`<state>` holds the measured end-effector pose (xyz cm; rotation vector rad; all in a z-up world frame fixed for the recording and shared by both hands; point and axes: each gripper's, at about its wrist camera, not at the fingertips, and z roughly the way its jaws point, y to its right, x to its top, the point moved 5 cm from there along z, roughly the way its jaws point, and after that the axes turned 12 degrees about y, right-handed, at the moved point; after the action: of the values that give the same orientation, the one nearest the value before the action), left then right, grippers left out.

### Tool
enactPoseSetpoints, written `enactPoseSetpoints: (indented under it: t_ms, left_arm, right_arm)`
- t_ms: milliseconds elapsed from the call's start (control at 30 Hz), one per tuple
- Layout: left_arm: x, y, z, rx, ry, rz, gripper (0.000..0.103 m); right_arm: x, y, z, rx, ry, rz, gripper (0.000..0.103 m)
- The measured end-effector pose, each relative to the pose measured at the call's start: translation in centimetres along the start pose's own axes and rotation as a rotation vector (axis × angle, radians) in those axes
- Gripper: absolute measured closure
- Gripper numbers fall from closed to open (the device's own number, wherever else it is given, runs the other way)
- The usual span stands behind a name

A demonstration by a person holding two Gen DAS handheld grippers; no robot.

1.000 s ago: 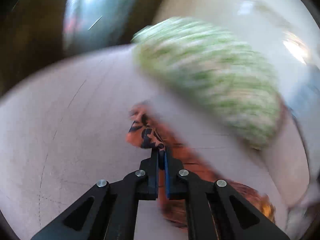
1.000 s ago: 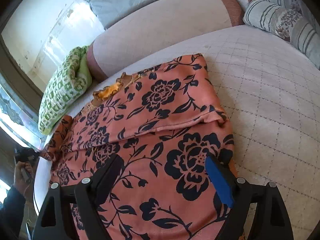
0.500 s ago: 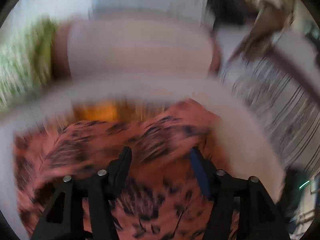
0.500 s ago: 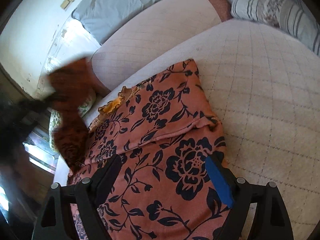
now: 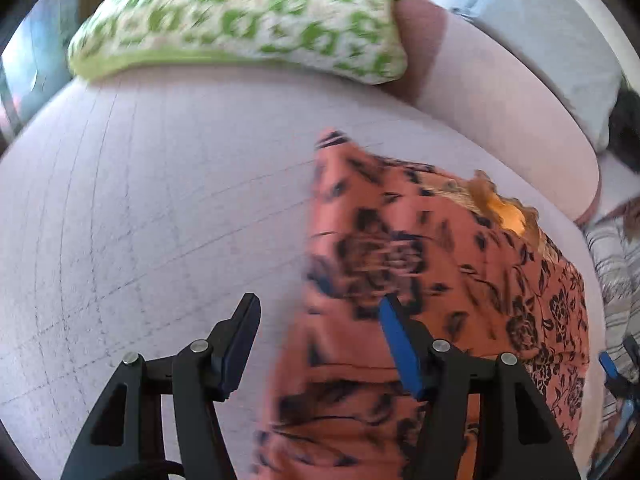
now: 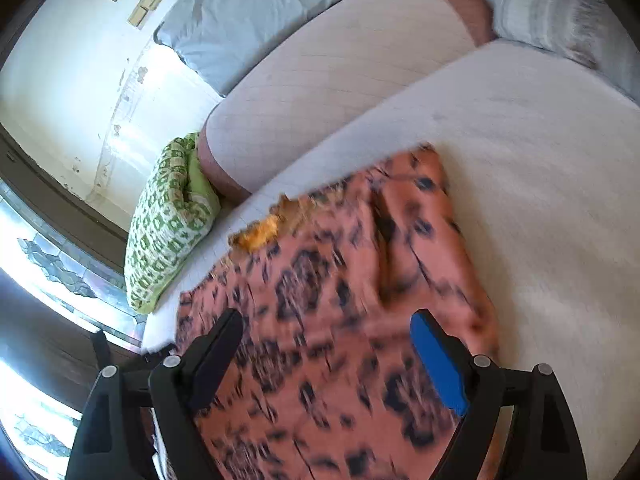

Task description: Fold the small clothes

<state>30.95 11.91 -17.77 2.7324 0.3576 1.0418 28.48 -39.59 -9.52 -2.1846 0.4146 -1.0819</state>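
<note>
A salmon garment with a black flower print (image 5: 452,264) (image 6: 332,280) lies on the pale quilted mattress (image 5: 160,208) (image 6: 540,184), its orange frilled neckline (image 6: 260,234) towards the bolster. Its left side is folded in over the body. My left gripper (image 5: 316,340) hovers open above the garment's left folded edge, one finger over bare mattress, the other over cloth, nothing between the pads. My right gripper (image 6: 326,354) is open above the lower middle of the garment and holds nothing. Both views are blurred.
A green-and-white patterned pillow (image 5: 248,20) (image 6: 168,220) lies at the head end beside a long pale bolster (image 6: 340,92). A grey pillow (image 6: 256,20) leans on the wall behind it. Striped cushions (image 6: 560,12) sit at the far right. A window runs along the left.
My left gripper, shut on a corner of the garment before, carried it over the body and let go; it now stands open. My right gripper rose and drew back slightly, still open.
</note>
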Motion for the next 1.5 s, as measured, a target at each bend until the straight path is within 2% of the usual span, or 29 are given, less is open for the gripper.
enactPoseSetpoints:
  t_ms: [33,100,133,167,200,233,267,300,333,367,400,467,533,600,633,733,767,800,867,1033,1067,1100,1167,1200,1300,1333,1367,1433,1500]
  left_arm:
    - [-0.1,-0.4,0.1,-0.016,-0.007,-0.01,0.042]
    - [-0.6,-1.1,0.5,-0.025,-0.013,-0.002,0.06]
    - [-0.6,-1.1,0.6,-0.011,-0.005,0.026,0.068]
    - [-0.5,-1.1,0.8,-0.02,-0.008,0.037,0.085]
    - [-0.9,-1.2,0.1,-0.039,-0.017,0.031,0.094]
    - [-0.7,-1.2,0.0,-0.041,-0.02,0.029,0.094]
    - [-0.3,-0.8,-0.4,-0.016,0.006,0.056,0.103]
    - [0.1,-0.7,-0.7,0.028,0.039,0.091,0.103]
    - [0.5,-1.3,-0.9,0.056,0.062,0.095,0.103]
    - [0.3,-2.1,-0.4,0.059,0.04,0.064,0.103]
    - [-0.4,-3.1,0.4,0.059,-0.016,0.022,0.103]
    - [-0.1,-3.2,-0.4,0.014,-0.013,0.01,0.101]
    - [1.5,-2.1,-1.8,-0.124,0.018,-0.046,0.087]
    - [2.9,-0.6,-2.5,-0.161,0.061,-0.021,0.032]
    - [3.4,0.2,-2.3,-0.164,0.083,0.001,0.027]
    - [3.4,1.5,0.8,-0.147,0.002,0.045,0.031]
    - [2.5,1.1,2.7,-0.123,-0.077,0.039,0.069]
    - [1.9,0.8,3.6,-0.089,-0.127,0.063,0.087]
    - [2.1,0.6,2.8,-0.12,-0.1,0.1,0.093]
    - [2.8,-0.1,3.2,-0.155,-0.137,0.123,0.09]
    - [3.1,-0.4,3.2,-0.189,-0.142,0.086,0.085]
    - [3.8,-0.7,3.5,-0.209,-0.147,0.05,0.071]
    - [5.0,-1.8,3.4,-0.218,-0.108,0.006,0.059]
    - [5.8,-2.0,3.3,-0.221,-0.068,0.0,0.058]
    - [6.9,-2.1,4.7,-0.22,-0.055,0.01,0.061]
    - [6.9,-2.0,5.1,-0.212,-0.049,0.024,0.068]
    - [6.7,-1.9,6.1,-0.19,-0.066,0.063,0.087]
    - [6.2,-0.9,7.3,-0.182,-0.059,0.061,0.087]
    - [6.5,-1.4,7.5,-0.185,-0.058,0.032,0.088]
  right_arm:
    - [0.3,0.0,1.0,-0.003,-0.022,-0.007,0.015]
    - [-0.2,0.6,3.8,-0.046,-0.105,-0.011,0.024]
    - [-1.0,1.3,5.4,-0.093,-0.167,-0.031,0.044]
    - [-1.9,1.9,6.5,-0.13,-0.208,-0.044,0.055]
    - [-2.3,2.2,6.7,-0.16,-0.197,-0.07,0.061]
    - [-2.3,1.9,6.5,-0.171,-0.181,-0.096,0.064]
    - [-2.2,1.5,6.1,-0.174,-0.171,-0.109,0.064]
    - [-2.2,1.1,5.9,-0.177,-0.172,-0.121,0.062]
    - [-2.3,0.7,5.8,-0.179,-0.178,-0.133,0.052]
    - [-2.4,0.3,5.8,-0.169,-0.183,-0.143,0.034]
    - [-2.6,-0.1,5.7,-0.155,-0.188,-0.159,0.027]
    - [-2.7,-0.8,5.4,-0.166,-0.173,-0.202,0.024]
    - [-2.2,-1.5,4.6,-0.143,-0.133,-0.209,0.021]
    - [-1.5,-2.1,4.2,-0.122,-0.085,-0.203,0.016]
    - [-1.3,-2.2,4.3,-0.126,-0.074,-0.2,0.015]
    - [-1.5,-1.7,5.1,-0.126,-0.09,-0.17,0.015]
    - [-1.6,-1.5,5.4,-0.131,-0.095,-0.16,0.015]
    - [-1.7,-1.1,5.7,-0.137,-0.102,-0.158,0.015]
    - [-1.8,-0.6,5.6,-0.145,-0.101,-0.158,0.015]
    - [-2.7,0.1,6.2,-0.154,-0.128,-0.175,0.015]
    - [-2.7,0.0,6.0,-0.151,-0.129,-0.181,0.015]
    - [-2.5,-0.2,5.8,-0.145,-0.127,-0.184,0.015]
    - [-1.7,-0.9,5.3,-0.123,-0.107,-0.195,0.015]
    - [-1.1,-1.2,5.3,-0.11,-0.107,-0.197,0.015]
    - [0.2,-2.0,5.7,-0.095,-0.082,-0.183,0.015]
    - [0.8,-2.3,5.7,-0.093,-0.048,-0.174,0.015]
    - [1.3,-2.6,5.6,-0.073,-0.014,-0.156,0.015]
    - [1.8,-3.4,6.0,0.06,0.004,-0.063,0.015]
    - [1.4,-3.1,7.8,0.096,-0.034,-0.031,0.015]
